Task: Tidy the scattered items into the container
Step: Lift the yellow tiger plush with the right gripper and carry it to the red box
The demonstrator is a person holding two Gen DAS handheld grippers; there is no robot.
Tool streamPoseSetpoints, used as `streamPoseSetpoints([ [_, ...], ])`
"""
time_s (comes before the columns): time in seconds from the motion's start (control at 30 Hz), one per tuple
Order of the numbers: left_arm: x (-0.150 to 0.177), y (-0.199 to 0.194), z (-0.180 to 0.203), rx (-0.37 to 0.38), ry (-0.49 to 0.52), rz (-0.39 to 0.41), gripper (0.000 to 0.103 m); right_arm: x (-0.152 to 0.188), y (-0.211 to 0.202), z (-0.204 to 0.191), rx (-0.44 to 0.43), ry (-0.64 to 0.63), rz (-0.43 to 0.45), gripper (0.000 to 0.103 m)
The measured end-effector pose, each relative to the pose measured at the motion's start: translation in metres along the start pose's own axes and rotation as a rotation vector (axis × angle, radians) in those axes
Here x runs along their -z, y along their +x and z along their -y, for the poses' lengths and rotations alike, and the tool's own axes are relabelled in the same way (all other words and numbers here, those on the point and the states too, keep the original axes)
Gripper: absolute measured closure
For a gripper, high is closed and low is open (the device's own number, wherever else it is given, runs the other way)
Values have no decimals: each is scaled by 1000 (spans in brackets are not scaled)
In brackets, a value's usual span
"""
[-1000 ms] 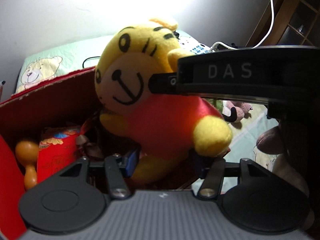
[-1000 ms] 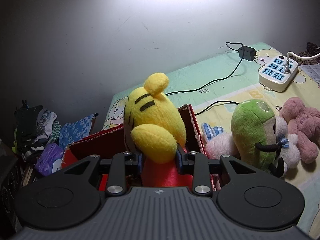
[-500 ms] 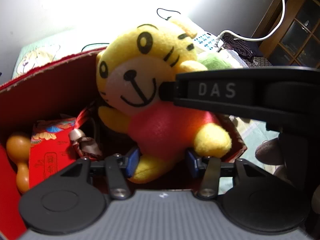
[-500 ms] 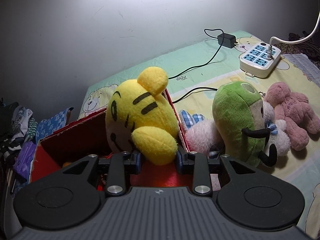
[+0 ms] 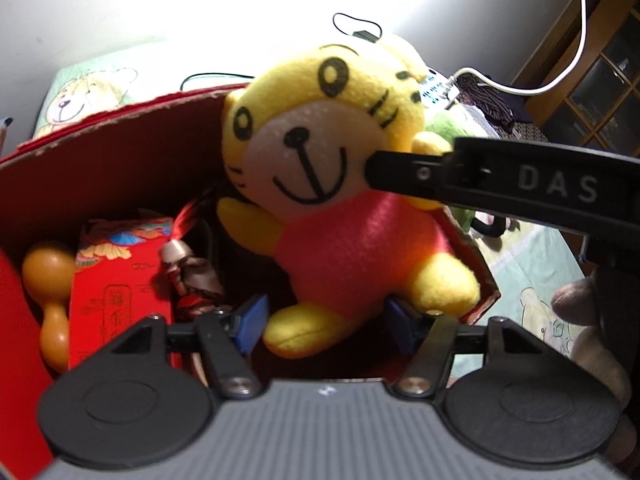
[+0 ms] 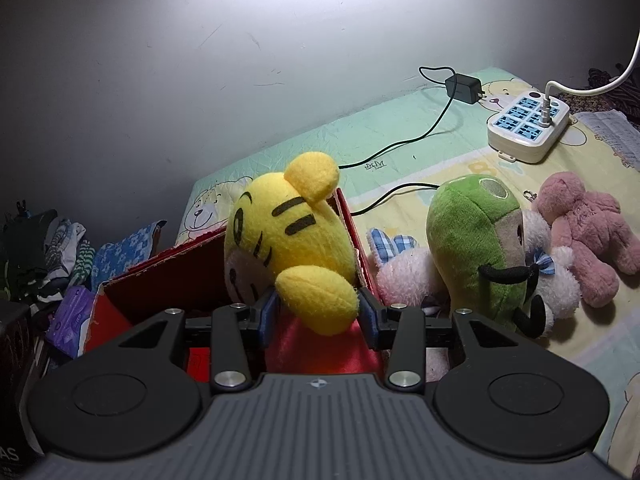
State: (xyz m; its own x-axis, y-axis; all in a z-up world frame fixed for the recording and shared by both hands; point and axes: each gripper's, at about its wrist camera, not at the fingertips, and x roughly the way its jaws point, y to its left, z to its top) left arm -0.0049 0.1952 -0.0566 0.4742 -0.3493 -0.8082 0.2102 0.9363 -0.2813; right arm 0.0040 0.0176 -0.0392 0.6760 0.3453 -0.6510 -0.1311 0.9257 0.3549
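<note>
A yellow tiger plush (image 5: pixel 340 240) in a red shirt sits upright at the right end of the red cardboard box (image 5: pixel 100 168). My left gripper (image 5: pixel 324 322) is open, with the plush's leg between its blue pads and a gap on the right side. From the right, my right gripper (image 6: pixel 318 316) is shut on the tiger plush (image 6: pixel 288 232) at its arm. Its black finger (image 5: pixel 480 184) reaches the toy's cheek. A green plush (image 6: pixel 472 236), a pink plush (image 6: pixel 580 236) and a pale bunny (image 6: pixel 404 276) lie on the bed beside the box (image 6: pixel 168 276).
Inside the box are an orange gourd-shaped toy (image 5: pixel 46 280), a red packet (image 5: pixel 116 272) and a small figure (image 5: pixel 188 276). A white power strip (image 6: pixel 528 124) with cables lies at the back of the bed. A pile of clothes (image 6: pixel 48 248) sits left of the box.
The tiger plush has come down into the box's right end. The left gripper's fingers have spread a little. The right gripper still holds the toy.
</note>
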Motion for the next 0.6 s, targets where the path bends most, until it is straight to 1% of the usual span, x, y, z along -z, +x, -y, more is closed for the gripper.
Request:
streamPoseSetpoints([
  [0.1, -1, -5, -5, -23, -28, 20, 31, -1, -4, -1, 14, -9, 17, 54],
  [0.27, -4, -13, -10, -110, -75, 31, 31, -1, -7, -1, 15, -13, 36, 54],
  [0.4, -7, -10, -13, -163, -106, 20, 31, 0, -8, -2, 13, -20, 44, 56],
  [0.43, -7, -12, -16, -177, -116, 15, 32, 0, -8, -3, 12, -23, 48, 58],
  [0.47, -7, -11, -18, -186, -128, 10, 32, 0, -9, -3, 8, -25, 51, 60],
  [0.6, -11, -6, -24, -205, -169, -15, 33, 0, -10, -3, 2, -28, 59, 61],
])
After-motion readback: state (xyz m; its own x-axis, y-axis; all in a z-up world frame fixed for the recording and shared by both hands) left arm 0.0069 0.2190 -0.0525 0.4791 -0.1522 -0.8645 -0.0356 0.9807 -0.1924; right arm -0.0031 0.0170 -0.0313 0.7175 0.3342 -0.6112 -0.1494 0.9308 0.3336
